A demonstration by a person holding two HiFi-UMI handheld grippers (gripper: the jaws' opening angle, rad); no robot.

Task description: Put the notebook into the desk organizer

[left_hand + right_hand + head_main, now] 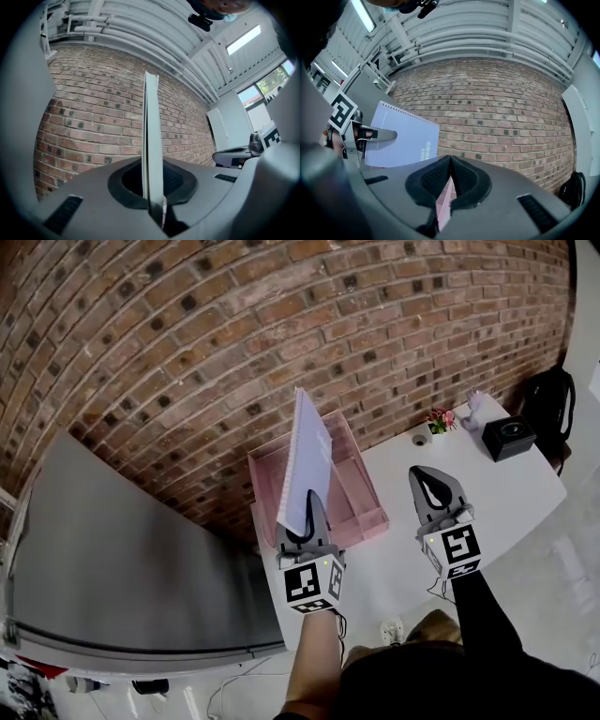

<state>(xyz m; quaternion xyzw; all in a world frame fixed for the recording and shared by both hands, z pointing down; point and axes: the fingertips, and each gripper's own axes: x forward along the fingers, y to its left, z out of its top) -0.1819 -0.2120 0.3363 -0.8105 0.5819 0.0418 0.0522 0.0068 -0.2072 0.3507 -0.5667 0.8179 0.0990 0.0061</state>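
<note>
My left gripper (307, 514) is shut on the lower edge of a pale blue spiral notebook (307, 460), which stands upright. It hangs above the near left part of the pink desk organizer (364, 514) on the white table (506, 498). In the left gripper view the notebook (152, 150) shows edge-on, pinched between the pads of that gripper (153, 183). My right gripper (429, 476) hovers over the table to the right of the organizer, shut and holding nothing. The right gripper view shows its jaws (450, 161) touching, the notebook (405, 138) at the left and a strip of pink organizer (444, 204) below.
A brick wall (234, 324) runs behind the table. A black box (509, 437), a small plant (439, 420) and a clear cup (473, 409) stand at the table's far right. A black bag (553, 404) sits beyond them. A grey cabinet (122, 549) lies to the left.
</note>
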